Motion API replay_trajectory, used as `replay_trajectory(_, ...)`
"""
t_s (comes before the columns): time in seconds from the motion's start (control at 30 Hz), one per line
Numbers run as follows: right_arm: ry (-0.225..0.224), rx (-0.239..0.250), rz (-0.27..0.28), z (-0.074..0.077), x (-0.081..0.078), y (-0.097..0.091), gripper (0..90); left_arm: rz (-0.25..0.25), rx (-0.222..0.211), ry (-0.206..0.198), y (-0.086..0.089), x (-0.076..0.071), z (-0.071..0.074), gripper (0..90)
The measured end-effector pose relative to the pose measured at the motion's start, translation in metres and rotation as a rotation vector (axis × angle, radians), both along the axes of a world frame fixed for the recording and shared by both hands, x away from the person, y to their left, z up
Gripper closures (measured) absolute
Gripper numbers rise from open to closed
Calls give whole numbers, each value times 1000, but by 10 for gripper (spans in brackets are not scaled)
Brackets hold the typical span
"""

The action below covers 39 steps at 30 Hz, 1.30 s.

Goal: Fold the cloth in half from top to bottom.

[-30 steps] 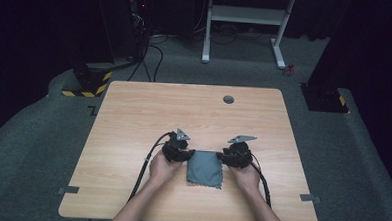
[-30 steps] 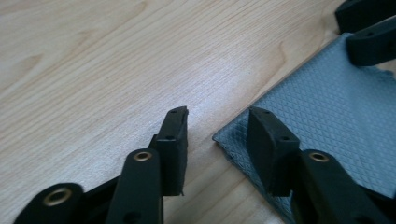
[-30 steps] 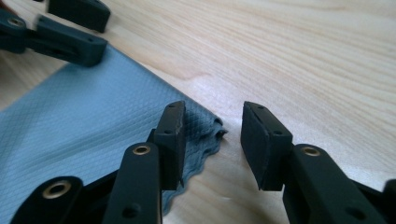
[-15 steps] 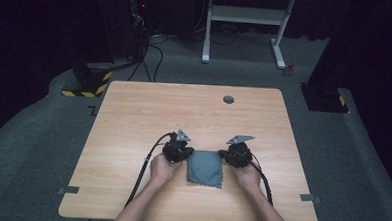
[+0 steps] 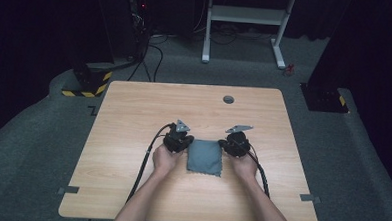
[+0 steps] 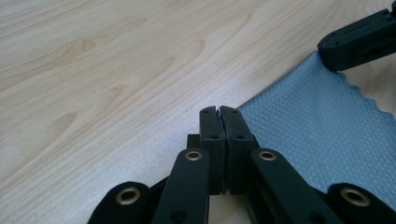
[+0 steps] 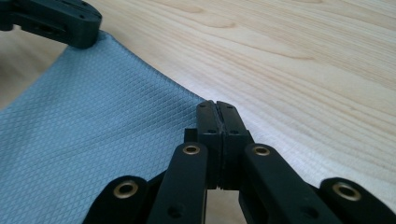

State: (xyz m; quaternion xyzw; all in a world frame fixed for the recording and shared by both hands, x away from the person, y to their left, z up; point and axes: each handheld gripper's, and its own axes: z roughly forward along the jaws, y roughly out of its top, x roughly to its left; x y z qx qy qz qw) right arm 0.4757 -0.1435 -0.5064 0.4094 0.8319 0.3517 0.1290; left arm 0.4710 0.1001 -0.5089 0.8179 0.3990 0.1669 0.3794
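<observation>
1. Jaws first, high view: left gripper [image 5: 181, 140] and right gripper [image 5: 232, 143] sit at the two far corners of a grey-blue cloth [image 5: 205, 157] lying folded near the middle of the desk [image 5: 134, 113], close to the person's edge. Both sets of jaws have just been closing. A round grommet [image 5: 228, 99] is in the desk well beyond the cloth.

2. Left gripper view: jaws pressed flat together, no gap, pinching the cloth's [image 6: 322, 121] corner at its edge. The other gripper's jaws bite the far corner at upper right. Cloth has a diamond weave and a scalloped edge.

3. Right gripper view: same picture mirrored, with the jaws clamped on the near corner of the cloth [image 7: 93, 121] and fabric running taut-ish toward the other gripper.

4. Judgement on the step: both corners look taken, so a lift or fold comes next. Raise both hands evenly, keep the top edge lightly stretched, avoid tugging one side or the thin bite may slip.
</observation>
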Motion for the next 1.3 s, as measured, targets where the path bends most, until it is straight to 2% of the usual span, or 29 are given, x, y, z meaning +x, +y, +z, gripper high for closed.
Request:
replay_trajectory(0.07,7,3,-10,-3,5,1,882,12,9,21,-1,3,-4,868)
replay_trajectory(0.13,6,2,-25,-5,6,0,767,23,5,65,1,4,-5,727)
replay_trajectory(0.2,11,27,-43,-3,3,-3,711,39,9,54,6,-2,-2,648)
replay_trajectory(0.23,-4,35,-37,-1,0,-3,712,40,-3,52,10,-6,0,620)
replay_trajectory(0.3,-28,43,2,5,-12,-1,729,26,-34,44,15,-18,6,582)
replay_trajectory(0.33,-40,37,35,7,-19,1,741,8,-28,39,16,-25,8,566)
replay_trajectory(0.4,-58,6,106,7,-37,7,757,-31,2,45,12,-40,8,546)
replay_trajectory(0.43,-66,-6,132,6,-44,9,765,-48,20,35,9,-48,8,536)
replay_trajectory(0.47,-61,3,150,5,-51,10,772,-66,33,20,8,-55,8,531)
replay_trajectory(0.5,-56,16,167,3,-57,10,779,-78,25,16,8,-60,8,531)
replay_trajectory(0.57,-52,12,186,-1,-66,11,794,-101,11,19,6,-68,7,531)
replay_trajectory(0.63,-50,-10,196,-6,-71,10,805,-112,26,21,5,-73,4,532)
replay_trajectory(0.7,-36,3,189,-10,-74,5,805,-118,34,27,5,-77,1,532)
replay_trajectory(0.77,-32,15,177,-11,-76,0,803,-100,53,37,7,-79,-3,531)
replay_trajectory(0.8,-36,16,180,-11,-76,-3,801,-93,48,49,9,-79,-5,531)
replay_trajectory(0.87,-36,19,178,-12,-77,-6,795,-84,18,51,13,-81,-9,530)
replay_trajectory(0.93,-49,1,182,-11,-77,-7,770,-78,16,51,15,-82,-9,523)
replay_trajectory(1.03,-46,3,171,-10,-78,-7,728,-72,9,47,17,-83,-8,487)
replay_trajectory(1.1,-56,19,159,-6,-79,-10,718,-57,-24,28,20,-84,-4,463)
replay_trajectory(1.23,-69,60,119,2,-78,-21,697,-21,-116,9,28,-83,3,453)
replay_trajectory(1.3,-65,78,102,4,-77,-26,696,-9,-136,10,32,-82,5,449)
